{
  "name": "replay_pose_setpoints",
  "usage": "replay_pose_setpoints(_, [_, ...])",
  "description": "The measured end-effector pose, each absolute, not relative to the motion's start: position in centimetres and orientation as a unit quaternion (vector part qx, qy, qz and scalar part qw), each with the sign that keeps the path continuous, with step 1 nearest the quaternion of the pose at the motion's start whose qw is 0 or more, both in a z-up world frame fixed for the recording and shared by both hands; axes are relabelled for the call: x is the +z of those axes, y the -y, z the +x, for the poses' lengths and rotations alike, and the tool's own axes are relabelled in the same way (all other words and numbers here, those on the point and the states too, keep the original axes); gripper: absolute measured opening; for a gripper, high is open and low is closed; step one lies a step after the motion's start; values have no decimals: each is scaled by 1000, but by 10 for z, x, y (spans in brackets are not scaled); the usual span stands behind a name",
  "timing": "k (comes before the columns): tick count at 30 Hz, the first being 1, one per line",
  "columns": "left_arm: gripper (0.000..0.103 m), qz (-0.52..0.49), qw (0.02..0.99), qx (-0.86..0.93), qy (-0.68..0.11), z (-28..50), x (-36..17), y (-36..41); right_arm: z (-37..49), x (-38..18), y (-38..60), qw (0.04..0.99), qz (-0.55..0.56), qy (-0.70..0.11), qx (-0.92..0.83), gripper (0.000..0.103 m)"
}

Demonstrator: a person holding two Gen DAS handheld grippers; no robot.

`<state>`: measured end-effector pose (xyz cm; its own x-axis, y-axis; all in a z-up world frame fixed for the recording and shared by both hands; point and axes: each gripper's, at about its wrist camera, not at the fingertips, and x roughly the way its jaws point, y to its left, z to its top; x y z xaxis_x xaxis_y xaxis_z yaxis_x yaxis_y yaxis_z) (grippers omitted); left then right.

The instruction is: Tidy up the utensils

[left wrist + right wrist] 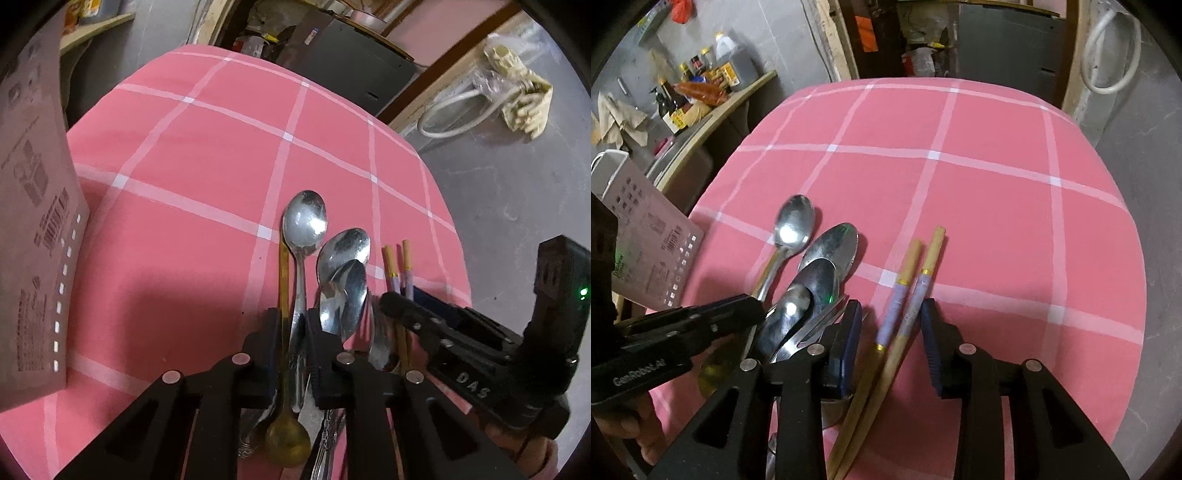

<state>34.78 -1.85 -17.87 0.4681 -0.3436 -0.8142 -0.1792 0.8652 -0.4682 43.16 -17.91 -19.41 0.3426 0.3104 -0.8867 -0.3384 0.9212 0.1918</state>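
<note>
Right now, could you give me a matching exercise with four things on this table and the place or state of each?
1. left gripper
2. chopsticks
3. printed box
4. brass spoon

a. between open jaws
b. bowl nearest the camera
c. shut on a steel spoon handle
d. upright at the cloth's left edge

Pairs: 1-c, 2-a, 3-d, 4-b

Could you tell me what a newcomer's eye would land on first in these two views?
First, the pink checked tablecloth filling both views. Then the cluster of steel spoons near its front edge, where the left gripper is shut on a long spoon handle. Just right of them, the chopsticks lie between the right gripper's open jaws.
</note>
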Motion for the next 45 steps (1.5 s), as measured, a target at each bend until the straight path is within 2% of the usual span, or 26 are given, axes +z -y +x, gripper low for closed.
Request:
replay_pose_setpoints(4, [9,-257,819,-51,-510,342,-178,19,432,-193,187,816,2,-544,197,18])
replay_pose_setpoints(8, [3,-263,817,-59,-509,335,-174,22,432,-195,197,808,24,-553,201,13])
replay_pose_setpoints(19, [3,-270,804,-72,-525,334,-177,17,442,-198,179,803,-3,-567,181,11])
replay_pose_setpoints(22, [3,-282,804,-73,-518,330,-176,14,438,-196,189,807,27,-560,184,6])
replay_pose_setpoints(37, [3,-265,821,-119,-491,294,-145,5,359,-190,247,813,189,-530,148,6])
replay_pose_setpoints(45, [3,-252,827,-148,-480,276,-131,1,324,-176,256,835,226,-483,139,6])
